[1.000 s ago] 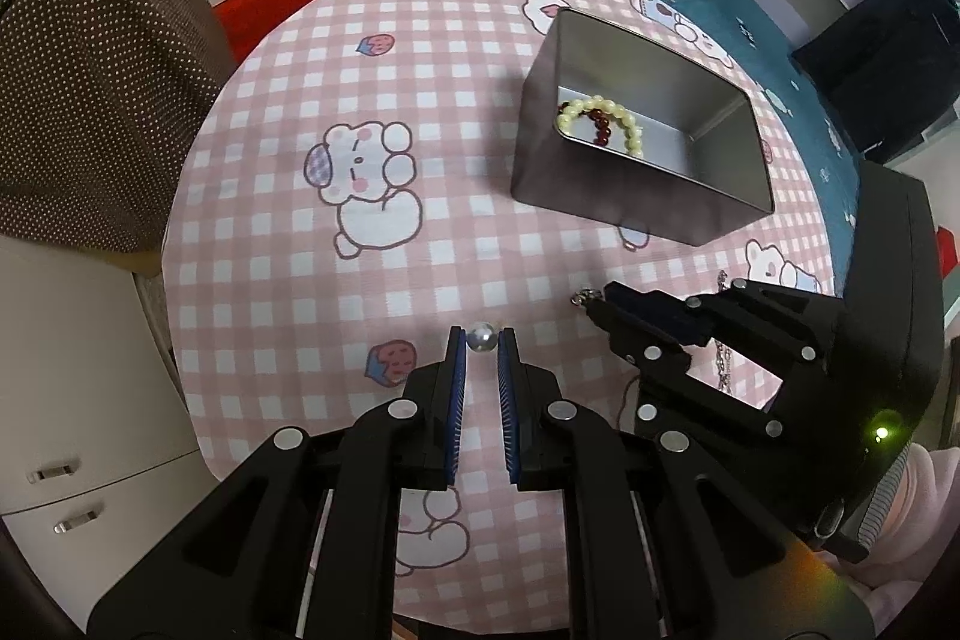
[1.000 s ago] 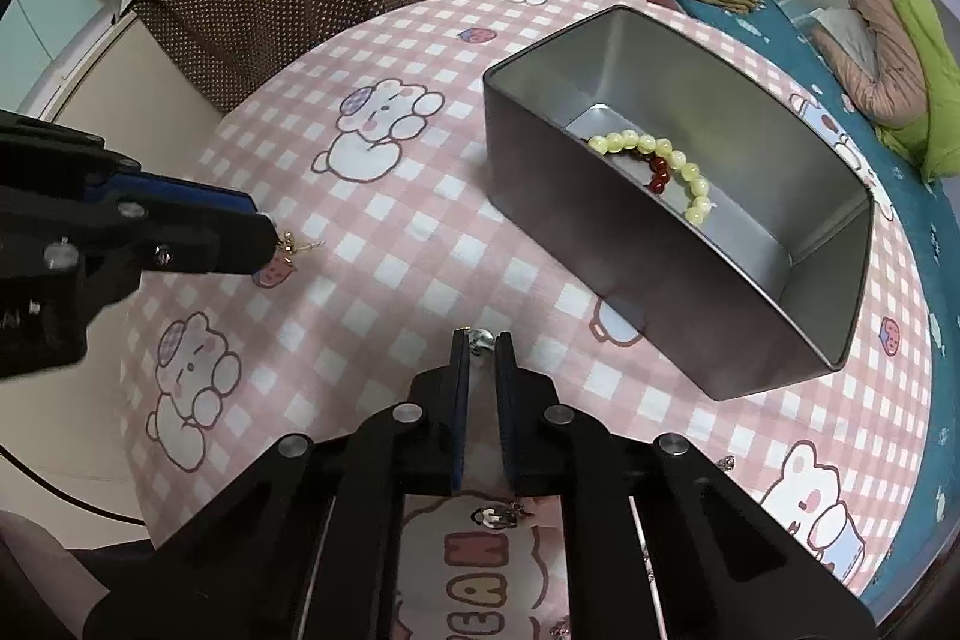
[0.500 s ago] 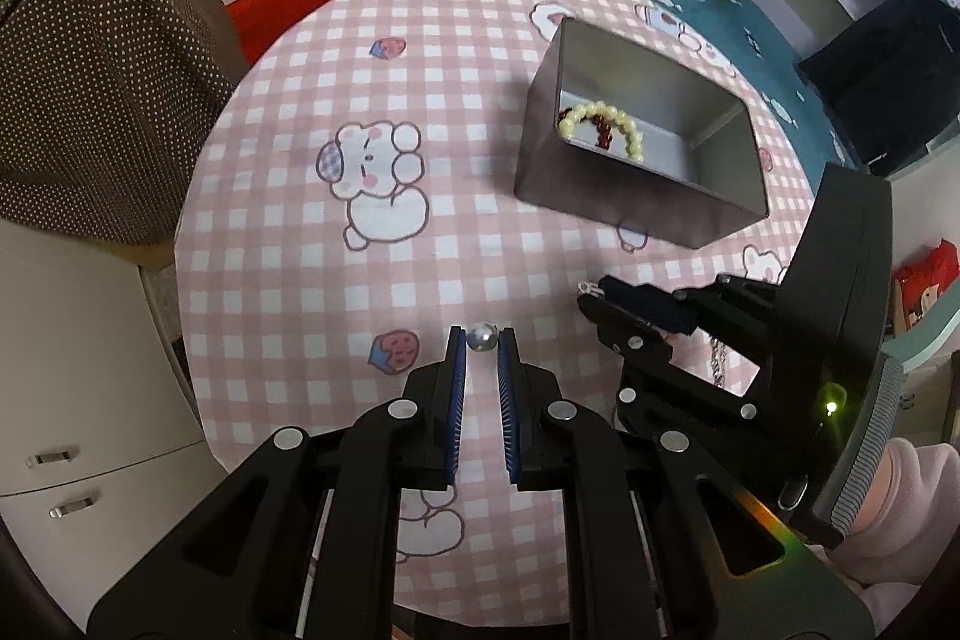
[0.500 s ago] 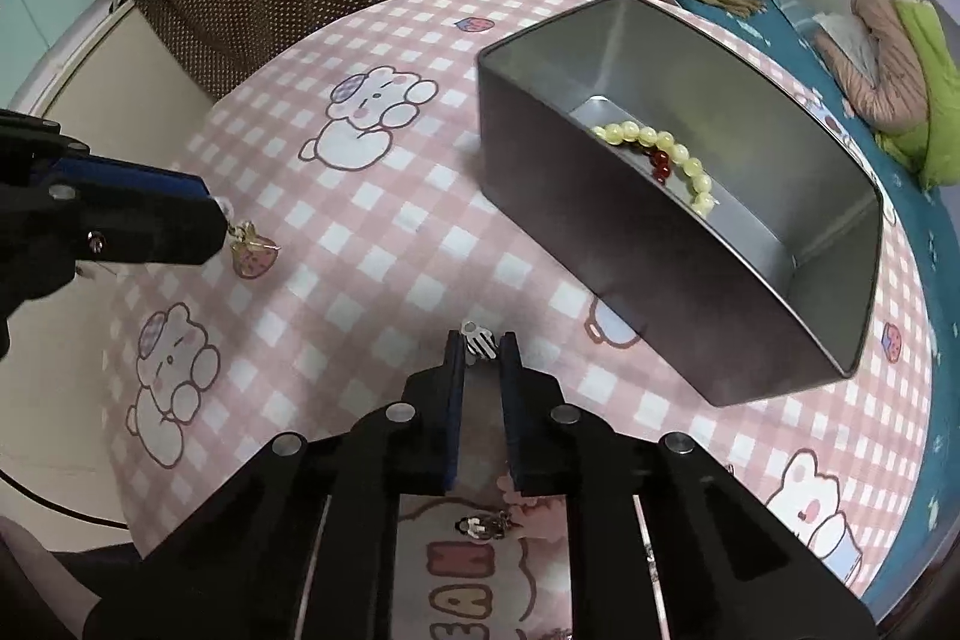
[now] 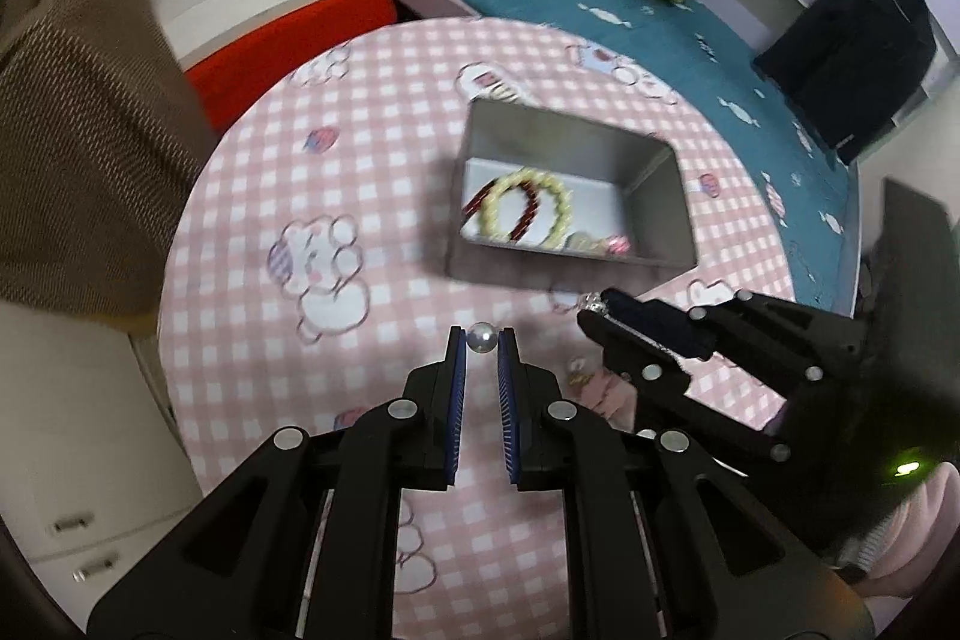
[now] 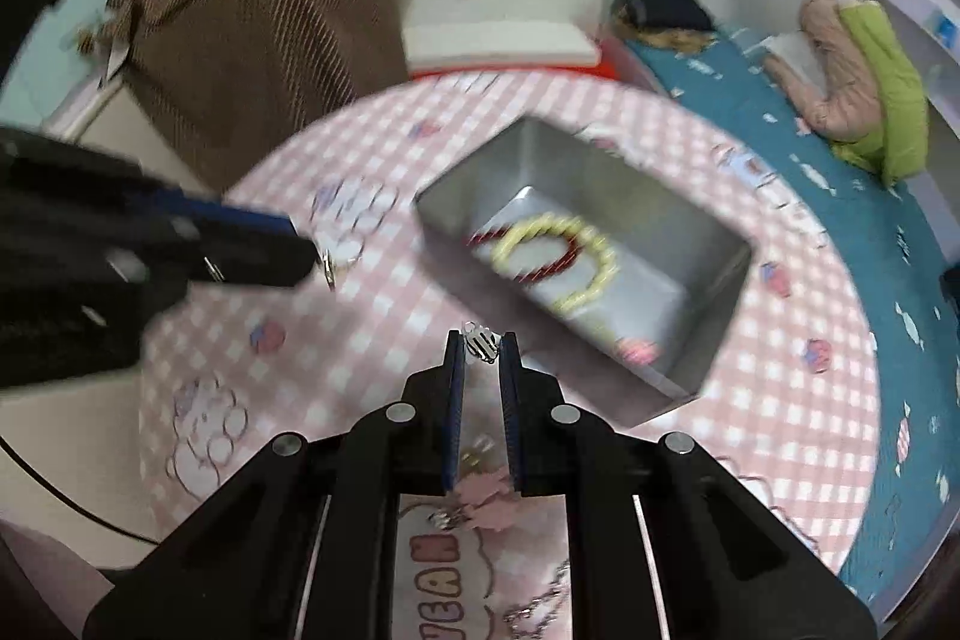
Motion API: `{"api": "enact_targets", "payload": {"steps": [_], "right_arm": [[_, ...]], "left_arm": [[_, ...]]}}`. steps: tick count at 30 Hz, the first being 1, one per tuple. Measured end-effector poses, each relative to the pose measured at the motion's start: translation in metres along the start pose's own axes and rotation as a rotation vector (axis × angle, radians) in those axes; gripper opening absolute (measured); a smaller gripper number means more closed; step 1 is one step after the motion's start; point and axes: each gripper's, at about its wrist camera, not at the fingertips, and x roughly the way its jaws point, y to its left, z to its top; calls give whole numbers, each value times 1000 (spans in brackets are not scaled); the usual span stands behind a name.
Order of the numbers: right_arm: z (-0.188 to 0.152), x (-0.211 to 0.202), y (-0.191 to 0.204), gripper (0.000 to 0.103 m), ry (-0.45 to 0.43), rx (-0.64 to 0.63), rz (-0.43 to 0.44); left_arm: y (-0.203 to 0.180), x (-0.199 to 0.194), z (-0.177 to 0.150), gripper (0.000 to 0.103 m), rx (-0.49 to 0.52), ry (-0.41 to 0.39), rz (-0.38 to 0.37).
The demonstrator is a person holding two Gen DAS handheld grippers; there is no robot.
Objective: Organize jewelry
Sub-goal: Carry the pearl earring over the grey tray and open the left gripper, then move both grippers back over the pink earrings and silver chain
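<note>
My left gripper (image 5: 482, 337) is shut on a round pearl earring (image 5: 482, 338), held above the pink checked tablecloth (image 5: 372, 172). My right gripper (image 6: 482, 343) is shut on a small striped silver earring (image 6: 480, 342). Both hang in the air short of the grey metal tin (image 5: 570, 142) (image 6: 690, 250). Inside the tin lie a pale yellow bead bracelet (image 5: 528, 208) (image 6: 564, 250), a dark red bracelet (image 5: 522, 214) and a small pink piece (image 5: 615, 244). The right gripper (image 5: 591, 307) shows at the right of the left wrist view, the left gripper (image 6: 318, 262) at the left of the right wrist view.
More small jewelry and a chain (image 6: 528, 610) lie on a pink card (image 6: 456, 550) under the right gripper. A brown dotted bag (image 5: 72, 148), a red seat (image 5: 288, 34) and white drawers (image 5: 72, 508) stand left of the round table. A teal bed (image 5: 690, 22) runs behind.
Both grippers have risen away from the tablecloth with their earrings still held, so the table looks smaller. The tin's floor and both whole bracelets have come into view.
</note>
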Motion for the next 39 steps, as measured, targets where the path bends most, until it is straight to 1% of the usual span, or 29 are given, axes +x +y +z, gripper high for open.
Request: {"api": "enact_targets", "payload": {"steps": [4, 7, 9, 11, 15, 16, 17, 19, 23, 29, 30, 31, 32, 33, 34, 35, 39], "right_arm": [[10, -13, -16, 11, -47, 61, -46], [12, -17, -29, 11, -60, 93, -79], [11, -16, -38, 11, -54, 110, -102], [9, -12, -43, 11, -39, 127, -108], [6, -5, -46, 12, -4, 133, -99], [5, -5, -47, 16, 0, 134, -97], [3, -7, -48, 22, -2, 139, -98], [0, -9, -49, 28, -3, 154, -107], [-5, -13, -57, 32, -1, 190, -135], [-18, -18, -71, 34, 21, 254, -184], [-21, -19, -73, 35, 24, 263, -193], [-23, -21, -74, 36, 25, 270, -200], [-24, -22, -76, 39, 26, 274, -205], [-26, -23, -76, 41, 29, 280, -212], [-27, -23, -77, 46, 36, 288, -217], [-29, -23, -79, 48, 44, 302, -222], [-36, -25, -81, 48, 52, 328, -226]], "left_arm": [[-14, 2, 11, 11, 51, -16, -32], [-24, 6, 20, 11, 85, -19, -57], [-29, 9, 24, 11, 102, -16, -65], [-35, 12, 30, 11, 115, -14, -71], [-41, 18, 37, 11, 132, -5, -84], [-42, 21, 38, 11, 137, -2, -84], [-42, 22, 39, 11, 139, 0, -81], [-42, 25, 41, 11, 141, 8, -83], [-43, 32, 43, 11, 146, 20, -83], [-44, 40, 46, 12, 156, 29, -76], [-44, 41, 46, 13, 157, 32, -75], [-45, 43, 47, 18, 157, 45, -72], [-44, 44, 47, 39, 152, 55, -67], [-43, 44, 47, 51, 138, 60, -64], [-42, 44, 47, 51, 130, 60, -70], [-42, 44, 46, 51, 130, 62, -76], [-43, 42, 42, 51, 152, 61, -57]]}}
